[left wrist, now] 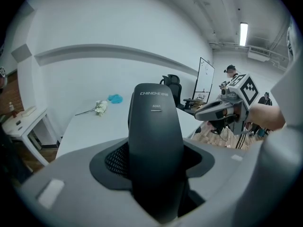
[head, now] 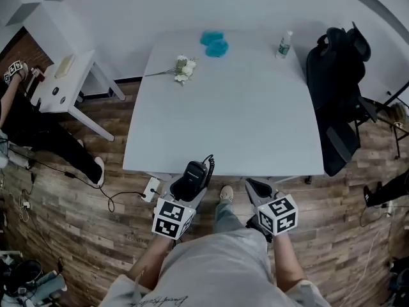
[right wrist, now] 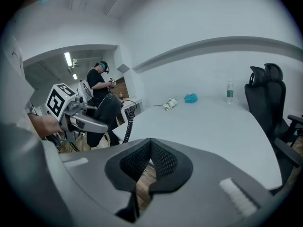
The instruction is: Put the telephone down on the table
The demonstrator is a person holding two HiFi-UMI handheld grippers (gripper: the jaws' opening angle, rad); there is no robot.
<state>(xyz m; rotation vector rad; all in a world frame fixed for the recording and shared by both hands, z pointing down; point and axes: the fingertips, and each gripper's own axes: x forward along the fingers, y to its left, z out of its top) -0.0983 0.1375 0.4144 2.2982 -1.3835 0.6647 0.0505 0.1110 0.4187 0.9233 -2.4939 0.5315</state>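
Observation:
A black telephone handset with a coiled cord is clamped in my left gripper, just off the near edge of the white table. In the left gripper view the handset stands upright between the jaws and fills the middle. My right gripper hovers to the right of it, also short of the table's edge. Its jaws meet with nothing between them. In the right gripper view the held handset and its cord show at the left.
On the far part of the table lie a small bunch of white flowers, a blue cloth and a water bottle. A black office chair stands at the right. A small white side table and a seated person are at the left.

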